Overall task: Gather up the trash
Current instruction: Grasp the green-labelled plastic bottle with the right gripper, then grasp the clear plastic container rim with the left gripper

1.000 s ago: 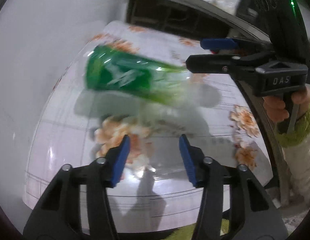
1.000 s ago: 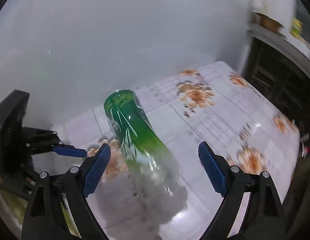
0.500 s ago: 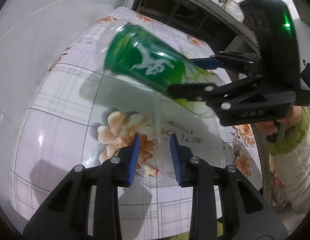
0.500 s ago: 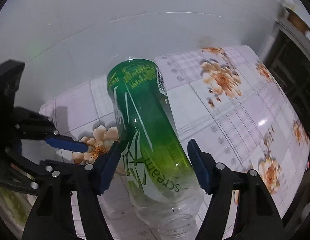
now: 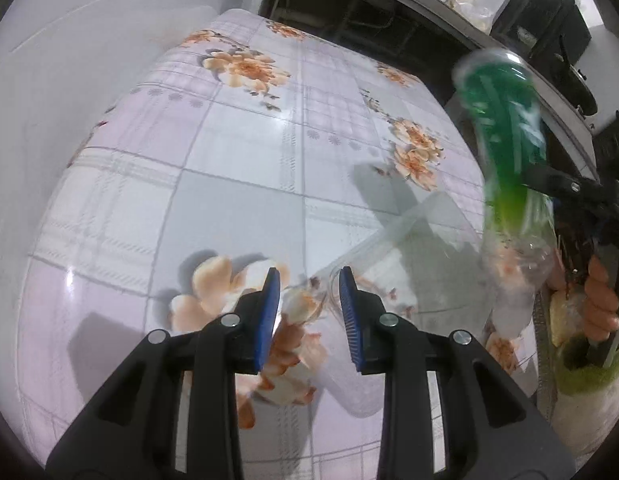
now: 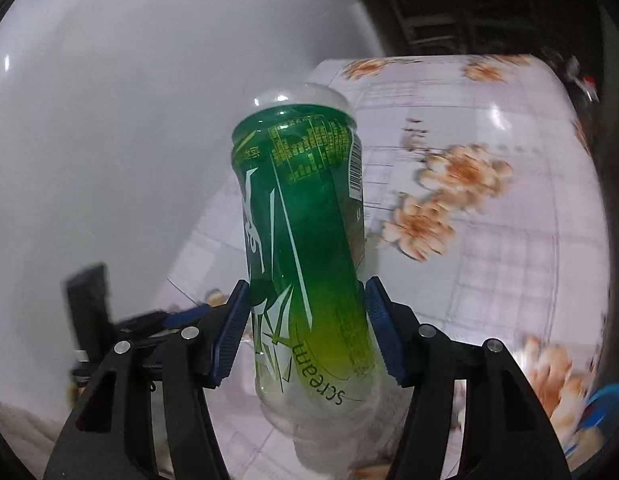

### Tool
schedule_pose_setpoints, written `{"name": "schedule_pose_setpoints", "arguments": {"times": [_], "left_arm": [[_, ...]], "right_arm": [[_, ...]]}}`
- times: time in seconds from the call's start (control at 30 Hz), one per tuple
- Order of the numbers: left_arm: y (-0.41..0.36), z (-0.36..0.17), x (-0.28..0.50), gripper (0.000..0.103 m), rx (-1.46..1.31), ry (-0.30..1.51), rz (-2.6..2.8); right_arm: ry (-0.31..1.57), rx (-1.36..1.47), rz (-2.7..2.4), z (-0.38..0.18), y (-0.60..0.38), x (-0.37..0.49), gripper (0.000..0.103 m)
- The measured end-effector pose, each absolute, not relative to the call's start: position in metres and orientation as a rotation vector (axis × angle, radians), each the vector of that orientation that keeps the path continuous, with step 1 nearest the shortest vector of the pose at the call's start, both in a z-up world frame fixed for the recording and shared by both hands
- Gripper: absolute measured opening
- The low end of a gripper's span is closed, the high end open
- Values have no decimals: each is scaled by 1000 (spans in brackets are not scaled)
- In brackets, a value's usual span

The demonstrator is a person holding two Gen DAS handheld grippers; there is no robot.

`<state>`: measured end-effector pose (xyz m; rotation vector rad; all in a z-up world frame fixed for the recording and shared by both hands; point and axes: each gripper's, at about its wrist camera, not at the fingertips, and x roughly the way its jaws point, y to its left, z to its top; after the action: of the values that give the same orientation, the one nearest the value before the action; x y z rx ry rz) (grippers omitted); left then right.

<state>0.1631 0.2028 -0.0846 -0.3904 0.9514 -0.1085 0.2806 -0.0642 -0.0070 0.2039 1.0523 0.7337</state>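
Observation:
A clear plastic bottle with a green label (image 6: 305, 240) is clamped between the blue pads of my right gripper (image 6: 305, 340), base pointing away, lifted off the table. In the left wrist view the same bottle (image 5: 505, 152) is blurred at the right edge. My left gripper (image 5: 307, 312) is low over the floral table, its pads on either side of the near end of a clear plastic cup (image 5: 393, 252) that lies on its side. The pads are a little apart; I cannot tell if they grip it.
The table (image 5: 213, 168) has a glossy floral cloth and stands against a white wall (image 5: 69, 40). A dark counter with shelves (image 5: 349, 4) lies beyond its far end. A blue object (image 6: 605, 408) shows at the right edge of the right wrist view.
My right gripper has closed on the green bottle and lifted it up and to the right, off the table. My left gripper has narrowed and moved forward to the clear cup.

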Motion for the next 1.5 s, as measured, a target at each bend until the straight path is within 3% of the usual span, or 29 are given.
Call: {"name": "schedule_pose_setpoints", "arguments": {"times": [0.43,0.7,0.93,1.03,1.13,1.23,1.5], "left_arm": [[169,-77,211,29,-226,957,-186],[170,-89,207,16,-293,1015,-188],[162,-87,158,17,-350,1073,-199],[159,-86,139,21,-387,1099,-234],[156,-82,118,41,-423,1126,-289],[151,-72,105,49,-428,1112,-378],[169,-50,129,52,-323,976,-229]], "right_arm": [[1069,630,678,-31,-167,249,57],[1145,748,625,-60,-200,228,57],[1174,688,567,-69,-178,247,57],[1188,656,537,-73,-165,256,57],[1199,614,523,-76,-151,264,57],[1205,566,522,-78,-139,271,57],[1206,444,507,-84,-106,289,57]]}}
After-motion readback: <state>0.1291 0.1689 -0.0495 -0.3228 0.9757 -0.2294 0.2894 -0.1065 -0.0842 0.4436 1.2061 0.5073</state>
